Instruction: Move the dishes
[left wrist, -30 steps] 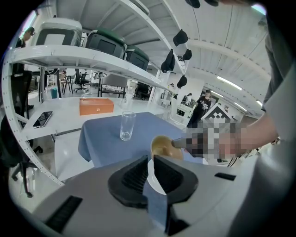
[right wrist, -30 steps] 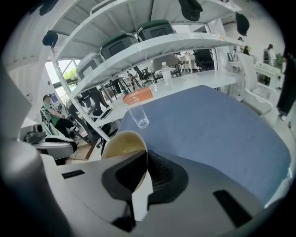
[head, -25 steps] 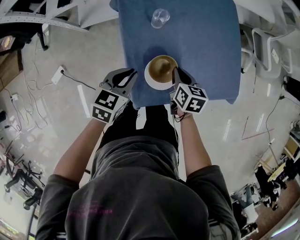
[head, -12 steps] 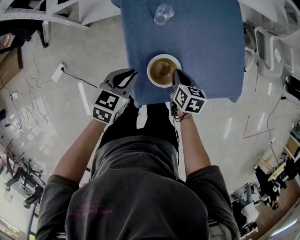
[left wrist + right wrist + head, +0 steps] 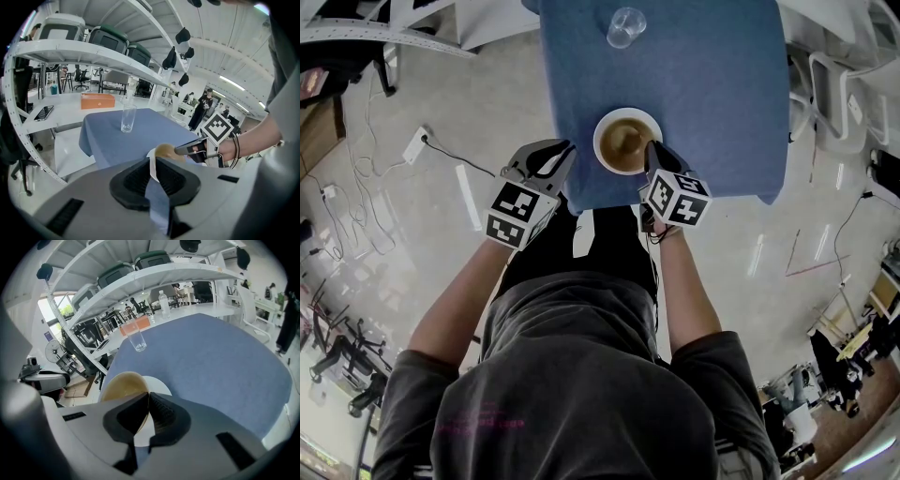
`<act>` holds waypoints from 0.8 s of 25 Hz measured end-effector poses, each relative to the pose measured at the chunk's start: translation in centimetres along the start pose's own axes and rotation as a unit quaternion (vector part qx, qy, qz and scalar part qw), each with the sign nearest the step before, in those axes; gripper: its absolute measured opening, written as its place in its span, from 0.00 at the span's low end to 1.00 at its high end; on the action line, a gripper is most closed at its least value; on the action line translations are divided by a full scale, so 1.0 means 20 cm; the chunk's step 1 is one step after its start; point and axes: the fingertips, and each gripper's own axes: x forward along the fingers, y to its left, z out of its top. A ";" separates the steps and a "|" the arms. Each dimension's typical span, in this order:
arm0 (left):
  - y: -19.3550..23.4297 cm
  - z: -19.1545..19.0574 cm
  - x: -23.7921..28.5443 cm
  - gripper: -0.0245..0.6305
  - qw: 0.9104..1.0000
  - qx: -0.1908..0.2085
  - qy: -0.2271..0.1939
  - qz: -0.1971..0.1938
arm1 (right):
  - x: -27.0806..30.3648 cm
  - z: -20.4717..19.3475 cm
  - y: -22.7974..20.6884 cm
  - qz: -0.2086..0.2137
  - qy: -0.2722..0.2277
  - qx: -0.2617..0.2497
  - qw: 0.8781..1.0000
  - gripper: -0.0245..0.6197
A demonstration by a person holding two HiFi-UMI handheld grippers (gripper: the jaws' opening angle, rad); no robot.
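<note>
Since a second ago, my right hand-held gripper [image 5: 650,147] has brought the brown bowl [image 5: 623,139] down level onto the white plate [image 5: 604,160], near the front edge of the blue surface [image 5: 703,84]. It is clenched on the bowl's rim. My left hand-held gripper [image 5: 566,148] hangs closed at the surface's corner.

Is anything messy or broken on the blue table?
Nothing is spilled or broken. The glass stands upright at the far end. One odd bit: the bowl looks pushed to one side of its white plate, and the right claw is pinching its rim.
</note>
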 end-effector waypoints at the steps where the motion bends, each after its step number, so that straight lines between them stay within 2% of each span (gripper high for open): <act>1: 0.00 0.00 0.00 0.10 1.000 0.000 0.000 0.000 | 0.00 0.00 0.00 -0.001 0.001 0.001 1.000 0.06; 13: -0.01 0.03 0.02 0.10 1.000 0.004 0.002 0.000 | 0.02 -0.01 -0.04 -0.014 0.015 0.012 1.000 0.07; 20: 0.00 0.05 0.04 0.10 1.000 0.007 0.004 0.000 | 0.03 0.00 -0.04 -0.006 0.018 0.014 1.000 0.07</act>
